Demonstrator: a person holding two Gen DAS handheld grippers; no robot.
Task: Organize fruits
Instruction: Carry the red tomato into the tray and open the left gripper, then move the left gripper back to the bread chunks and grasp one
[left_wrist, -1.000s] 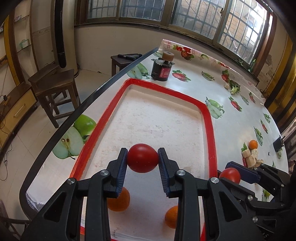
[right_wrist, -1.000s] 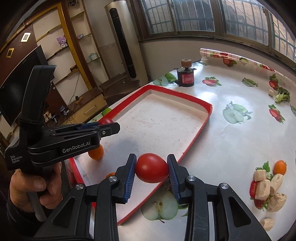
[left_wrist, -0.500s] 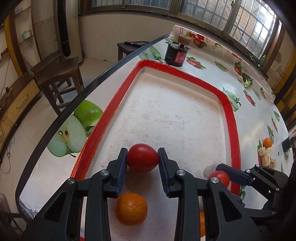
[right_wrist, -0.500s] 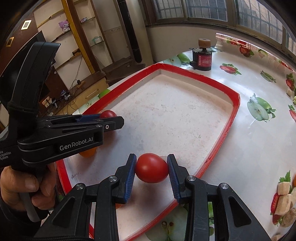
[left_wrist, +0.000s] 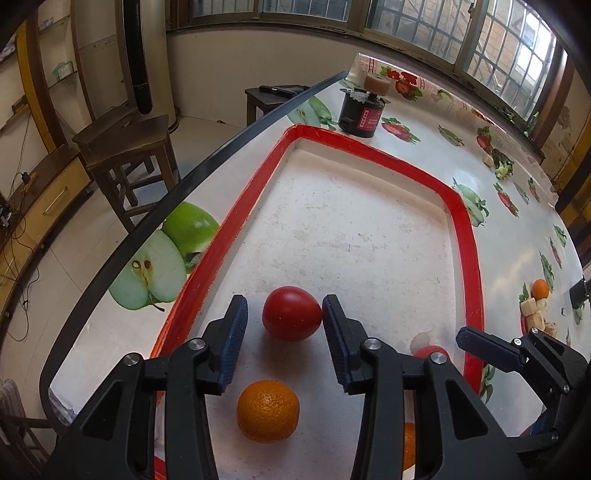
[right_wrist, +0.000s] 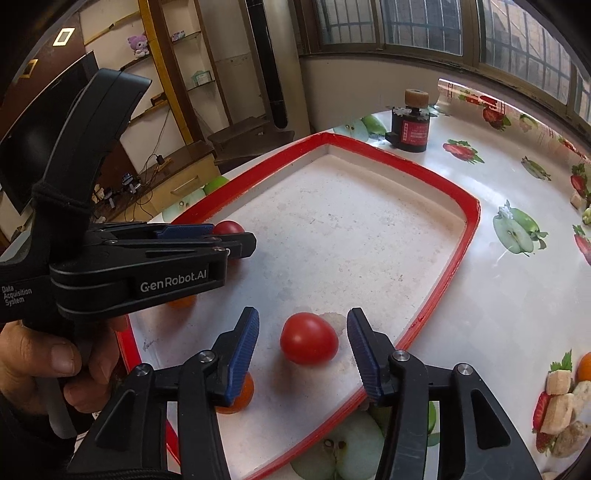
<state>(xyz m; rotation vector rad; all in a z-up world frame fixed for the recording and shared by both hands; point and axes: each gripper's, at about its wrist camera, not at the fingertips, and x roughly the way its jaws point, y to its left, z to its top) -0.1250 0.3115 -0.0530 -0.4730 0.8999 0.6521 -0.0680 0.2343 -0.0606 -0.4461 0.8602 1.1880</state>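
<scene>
- Left tool (left_wrist: 284, 319): wide, holding nothing. Left tomato (left_wrist: 291, 313) sits on the tray (left_wrist: 474, 258) floor between the pads, lower centre of the left wrist frame, touching or nearly touching the right-hand pad, clear gap to the left-hand pad.
- Right tool (right_wrist: 303, 341): wide, empty. Right tomato (right_wrist: 308, 338) on the tray floor between the fingers, lower centre of the right wrist frame, apart from both pads.
- Key relation: each tomato lies straight ahead of its own tool, so a straight pull-back should clear both.
- Risk on the left: orange (left_wrist: 267, 411) sits just below the tomato, between the finger bases; another orange (right_wrist: 236, 397) sits under the right tool's left finger.
- Loose orange (right_wrist: 584, 365) far right on the desk (right_wrist: 517, 295), nearer the right tool.
</scene>
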